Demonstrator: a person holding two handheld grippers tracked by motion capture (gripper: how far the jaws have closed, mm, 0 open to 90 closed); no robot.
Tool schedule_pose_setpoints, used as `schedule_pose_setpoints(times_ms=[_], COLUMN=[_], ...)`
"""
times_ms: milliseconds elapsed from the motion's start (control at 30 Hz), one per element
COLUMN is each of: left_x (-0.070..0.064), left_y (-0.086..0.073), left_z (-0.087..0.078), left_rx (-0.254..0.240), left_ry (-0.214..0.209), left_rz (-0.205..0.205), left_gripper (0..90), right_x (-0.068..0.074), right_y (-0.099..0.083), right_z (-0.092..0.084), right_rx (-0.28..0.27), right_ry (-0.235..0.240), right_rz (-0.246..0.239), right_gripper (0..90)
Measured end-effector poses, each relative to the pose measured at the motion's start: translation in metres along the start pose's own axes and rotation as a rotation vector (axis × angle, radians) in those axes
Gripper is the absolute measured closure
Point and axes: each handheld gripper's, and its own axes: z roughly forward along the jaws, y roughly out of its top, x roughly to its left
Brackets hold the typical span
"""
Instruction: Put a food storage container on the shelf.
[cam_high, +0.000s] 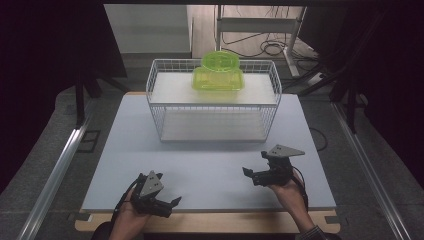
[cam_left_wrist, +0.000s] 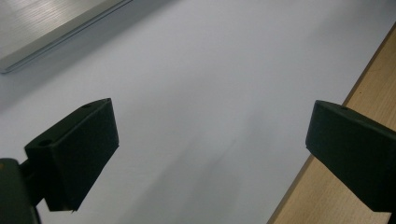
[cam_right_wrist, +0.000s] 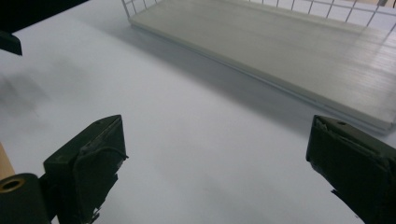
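Observation:
A white wire rack (cam_high: 214, 100) with two shelves stands at the far middle of the pale table (cam_high: 210, 165). On its upper shelf sits a translucent lime-green plastic container (cam_high: 219, 72) with a round top. My left gripper (cam_high: 167, 205) rests near the table's front edge, left of centre, open and empty; its jaws stand wide apart over the bare tabletop (cam_left_wrist: 196, 93). My right gripper (cam_high: 252, 173) is held at the front right, open with nothing between its jaws. The rack's lower shelf (cam_right_wrist: 280, 51) lies ahead of it.
The table's wooden front edge (cam_left_wrist: 355, 107) runs just beside my left gripper. Dark curtains and metal frame rails (cam_high: 55, 170) flank the table. Cables and a metal stand (cam_high: 260, 35) lie on the floor behind the rack.

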Motion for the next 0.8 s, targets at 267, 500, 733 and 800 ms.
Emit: schedule_pose_setpoints(times_ms=[267, 500, 733, 800], left_x=[0.000, -0.001, 0.000, 0.000], left_y=[0.000, 0.000, 0.000, 0.000], left_z=[0.001, 0.001, 0.001, 0.001], left_rx=[0.000, 0.004, 0.002, -0.001], left_ry=[0.004, 0.006, 0.010, 0.010], left_rz=[0.003, 0.008, 0.009, 0.006], left_gripper=[2.4, 2.3, 2.4, 2.4], right_x=[0.005, 0.010, 0.014, 0.013], right_y=[-0.019, -0.031, -0.035, -0.036], right_z=[0.001, 0.006, 0.012, 0.012], right_rx=[0.064, 0.111, 0.167, 0.175], right_ry=[-0.019, -0.031, -0.050, -0.057], right_rz=[-0.016, -0.020, -0.039, -0.034], right_gripper=[5.3, 5.3, 5.3, 5.2])
